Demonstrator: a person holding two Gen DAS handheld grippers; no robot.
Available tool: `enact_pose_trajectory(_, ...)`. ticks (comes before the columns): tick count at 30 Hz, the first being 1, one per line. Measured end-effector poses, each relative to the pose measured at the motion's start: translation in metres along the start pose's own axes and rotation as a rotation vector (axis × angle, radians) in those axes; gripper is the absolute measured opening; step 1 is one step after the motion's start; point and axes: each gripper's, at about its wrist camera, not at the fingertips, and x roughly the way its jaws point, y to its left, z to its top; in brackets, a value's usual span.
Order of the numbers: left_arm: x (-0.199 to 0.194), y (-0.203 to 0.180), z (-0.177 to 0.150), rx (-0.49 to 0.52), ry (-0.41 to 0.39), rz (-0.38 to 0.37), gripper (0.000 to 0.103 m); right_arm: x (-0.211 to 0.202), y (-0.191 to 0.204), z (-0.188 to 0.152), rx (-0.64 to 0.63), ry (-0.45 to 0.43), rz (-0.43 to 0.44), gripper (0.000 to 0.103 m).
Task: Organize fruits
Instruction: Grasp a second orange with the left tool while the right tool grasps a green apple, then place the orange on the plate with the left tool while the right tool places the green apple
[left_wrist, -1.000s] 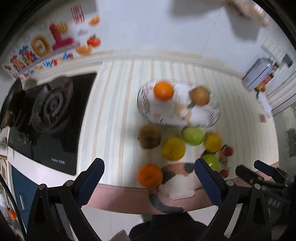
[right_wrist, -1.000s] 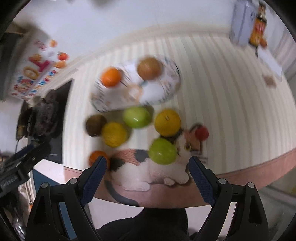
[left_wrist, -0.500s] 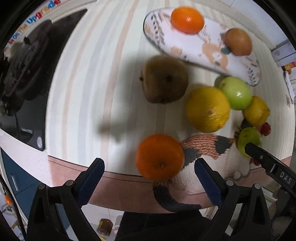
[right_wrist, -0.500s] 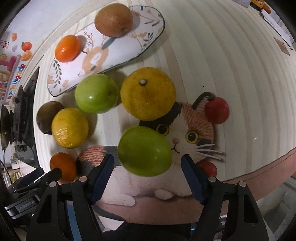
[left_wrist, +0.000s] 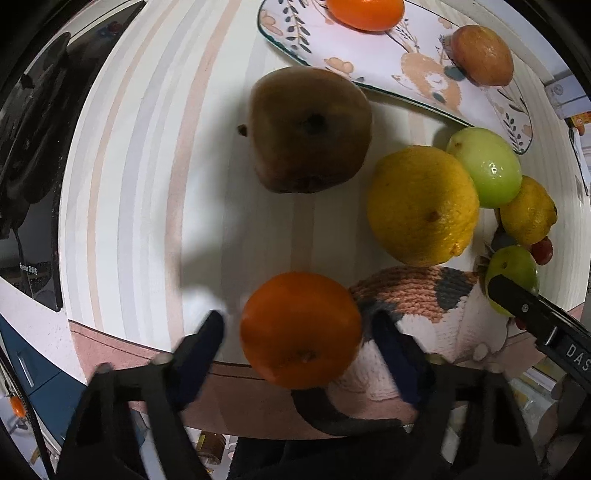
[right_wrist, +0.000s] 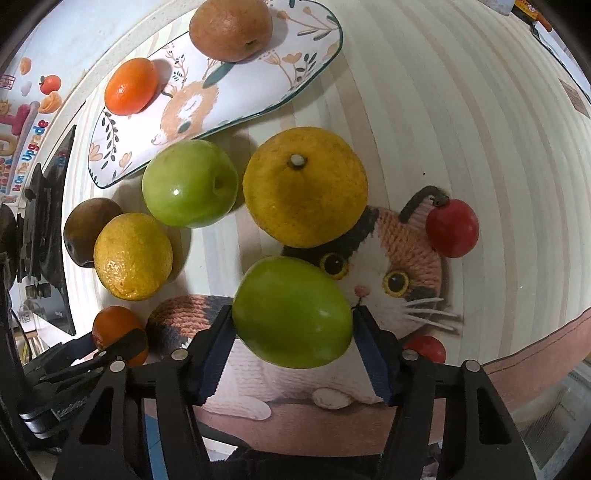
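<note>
Stove (left_wrist: 29, 147), black, at the far left of the left tool's view, beside the striped surface (left_wrist: 147, 184).

Left tool (left_wrist: 295, 332): jaws narrowed around a tangerine (left_wrist: 300, 329); the right finger lies against the fruit, a thin gap shows at the blurred left finger, so whether it grips cannot be told. The tangerine sits on the surface at the tail end of a cat-print mat (left_wrist: 424, 295).

Ahead of the left tool: brown kiwi-like fruit (left_wrist: 308, 129). Ahead and right: large yellow citrus (left_wrist: 423, 205), touching a green apple (left_wrist: 485, 166); smaller lemon (left_wrist: 528, 210) just beyond.

Patterned oval plate (left_wrist: 424, 66), farthest ahead, carrying a second tangerine (left_wrist: 365, 11) and a russet fruit (left_wrist: 482, 55), well apart from each other.

Right tool (right_wrist: 291, 319): both fingers pressed against a green fruit (right_wrist: 291, 312), held over the cat-print mat (right_wrist: 388, 258).

Directly ahead of the right tool: yellow-orange citrus (right_wrist: 304, 184), stem up, resting on the mat's cat ear. Ahead and right: red cherry tomato (right_wrist: 452, 227) on the mat. Close at the right finger: a second red tomato (right_wrist: 424, 349), partly hidden.
</note>
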Motion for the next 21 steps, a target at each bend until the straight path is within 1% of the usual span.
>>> enact_pose_trajectory(2,0.003,-0.005,0.002,0.003,0.003,-0.004,0.065,0.000,0.001,0.001,0.004,0.000,0.002,0.064)
enact_pose_trajectory(6,0.005,-0.006,0.004,0.007,-0.002,0.003,0.063,0.000,-0.003,0.002,0.008,-0.003,0.008,0.064)
enact_pose_trajectory(8,0.005,-0.006,0.003,0.008,-0.006,0.000,0.062,-0.001,-0.004,0.003,0.007,-0.006,0.009,0.064)
enact_pose_trajectory(10,0.003,-0.007,0.009,0.006,-0.011,-0.001,0.062,-0.001,-0.005,0.002,0.006,-0.010,0.011,0.064)
enact_pose_trajectory(15,-0.001,-0.006,0.004,0.000,-0.023,-0.006,0.062,-0.006,-0.008,-0.002,-0.005,-0.014,0.016,0.063)
enact_pose_trajectory(19,-0.014,-0.005,0.002,0.010,-0.043,-0.018,0.062,-0.016,-0.004,-0.006,-0.019,-0.029,0.031,0.063)
enact_pose_trajectory(21,-0.025,-0.006,0.001,0.012,-0.058,-0.034,0.062,-0.025,-0.001,-0.008,-0.022,-0.040,0.053,0.063)
